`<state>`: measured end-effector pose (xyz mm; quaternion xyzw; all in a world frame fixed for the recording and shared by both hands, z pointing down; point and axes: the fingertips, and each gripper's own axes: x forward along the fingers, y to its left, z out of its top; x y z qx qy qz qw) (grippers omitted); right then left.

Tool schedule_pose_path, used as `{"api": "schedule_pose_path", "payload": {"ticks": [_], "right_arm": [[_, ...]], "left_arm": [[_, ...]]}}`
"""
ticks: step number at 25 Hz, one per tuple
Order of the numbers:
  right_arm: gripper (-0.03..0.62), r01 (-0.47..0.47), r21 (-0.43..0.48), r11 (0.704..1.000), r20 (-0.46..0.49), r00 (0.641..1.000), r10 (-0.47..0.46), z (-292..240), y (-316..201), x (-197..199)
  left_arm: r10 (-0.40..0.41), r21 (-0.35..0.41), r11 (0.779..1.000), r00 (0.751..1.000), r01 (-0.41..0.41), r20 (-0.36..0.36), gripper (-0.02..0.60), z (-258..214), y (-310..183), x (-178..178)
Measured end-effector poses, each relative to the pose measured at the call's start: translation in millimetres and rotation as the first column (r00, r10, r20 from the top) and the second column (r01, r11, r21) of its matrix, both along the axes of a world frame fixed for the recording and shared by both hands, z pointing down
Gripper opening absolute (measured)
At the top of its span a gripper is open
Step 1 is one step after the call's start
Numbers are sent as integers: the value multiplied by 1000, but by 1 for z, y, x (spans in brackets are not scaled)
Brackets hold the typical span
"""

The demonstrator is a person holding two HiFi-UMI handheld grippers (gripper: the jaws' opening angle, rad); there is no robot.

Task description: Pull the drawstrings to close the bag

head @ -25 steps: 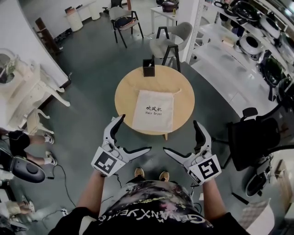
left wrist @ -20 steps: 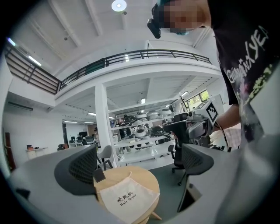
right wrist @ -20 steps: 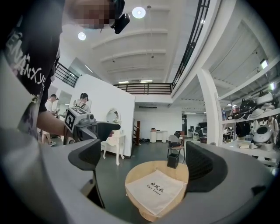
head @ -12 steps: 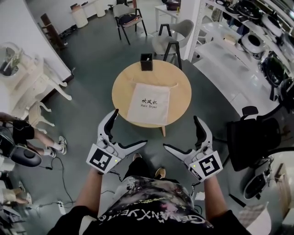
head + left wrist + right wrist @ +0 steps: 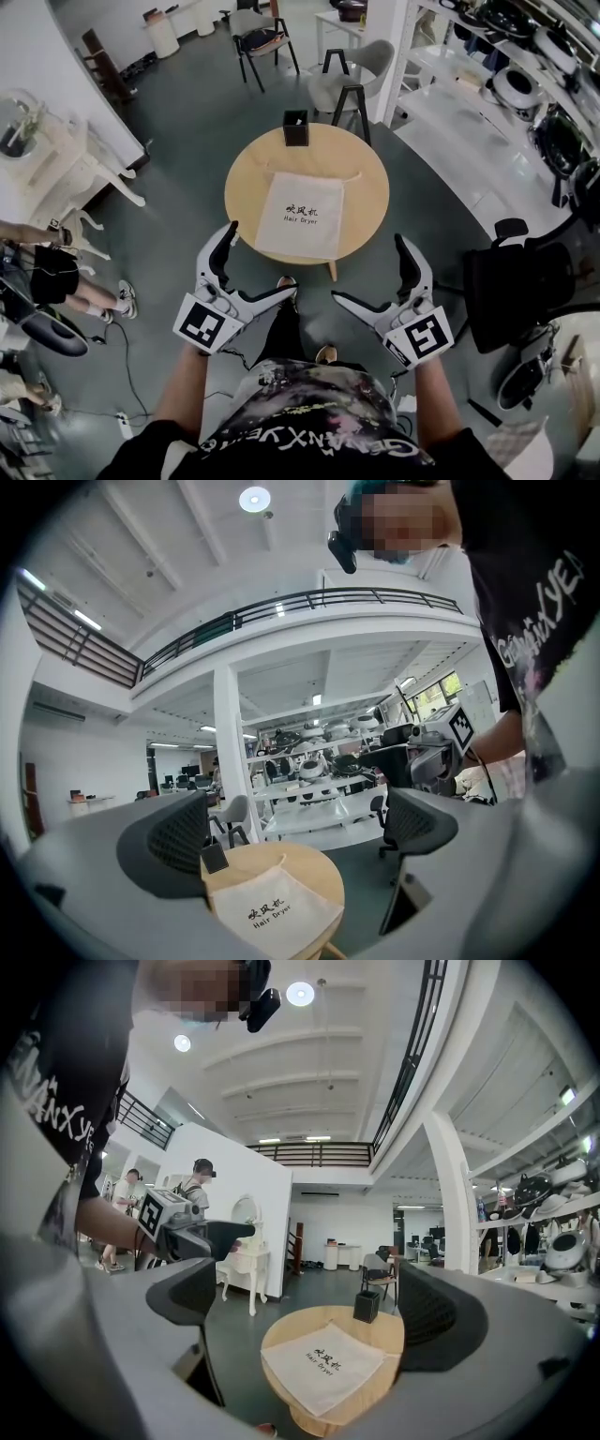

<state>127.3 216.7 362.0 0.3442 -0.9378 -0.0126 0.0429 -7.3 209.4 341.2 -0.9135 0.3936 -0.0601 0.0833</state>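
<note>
The bag, a pale cloth pouch, lies flat on the round wooden table, roughly at its centre. Its long axis runs away from the person and leans slightly off square. The mouth points to the far side, towards a small black holder that stands near the table's far edge. The closed bottom points to the person.

A drawstring shows as a thin cord along the far edge of the bag, and its ends stick out at both far corners. The mouth is not gathered.

On the face of the bag stands dark print: a line of three Chinese characters and under it "Hair Dryer". It reads upright from the person's side.

The left gripper is released, jaws wide apart, with nothing between them. It hangs on the near side of the table, apart from the bag. The right gripper is likewise spread wide and empty, on the near side and clear of the table. In both gripper views the bag shows in the gap between the jaws, well beyond their tips.
</note>
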Motion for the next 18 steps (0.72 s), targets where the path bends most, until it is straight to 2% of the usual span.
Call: {"api": "schedule_pose_path", "payload": {"ticks": [11,18], "right_arm": [[586,-13,-21,1000,-18,1000,13,16,-61,-18],[586,-35,-38,999,-33,999,34,25,-123,-37]], "left_arm": [[-5,-20,1000,1000,5,-17,584,17,-62,-26],[12,-49,999,1000,-12,-5,584,32,-125,-50]]}}
